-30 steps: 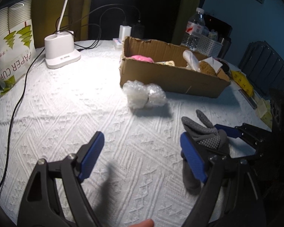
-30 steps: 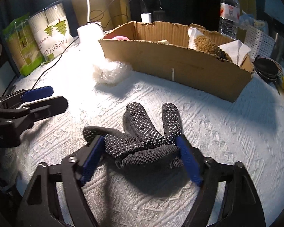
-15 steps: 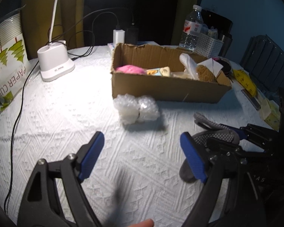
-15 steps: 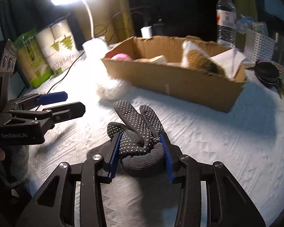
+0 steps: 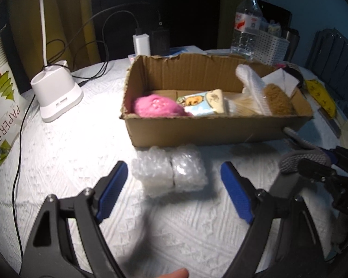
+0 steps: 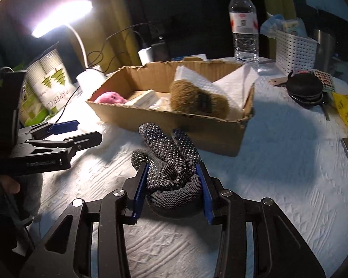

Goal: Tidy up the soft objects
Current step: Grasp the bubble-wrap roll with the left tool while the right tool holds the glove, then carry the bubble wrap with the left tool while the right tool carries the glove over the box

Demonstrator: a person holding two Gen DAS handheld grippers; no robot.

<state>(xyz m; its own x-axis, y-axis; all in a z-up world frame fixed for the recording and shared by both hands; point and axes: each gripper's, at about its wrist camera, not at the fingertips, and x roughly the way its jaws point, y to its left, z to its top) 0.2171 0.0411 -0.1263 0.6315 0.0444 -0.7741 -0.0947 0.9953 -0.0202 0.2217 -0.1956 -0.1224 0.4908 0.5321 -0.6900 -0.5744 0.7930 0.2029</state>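
- Right wrist view: your right tool (image 6: pixel 171 183) clamps the dotted grey glove (image 6: pixel 169 159) above the tabletop (image 6: pixel 278 173), near the cardboard box (image 6: pixel 215 136).
- Carry it over the near wall, then release.
- Your left tool (image 5: pixel 174 185) gapes wide, empty, facing the bubble wrap bundle (image 5: pixel 169 170).

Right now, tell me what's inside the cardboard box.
The cardboard box holds a pink fluffy ball, a printed tissue pack, a brown furry item and white paper towels. The box floor beneath them is covered.
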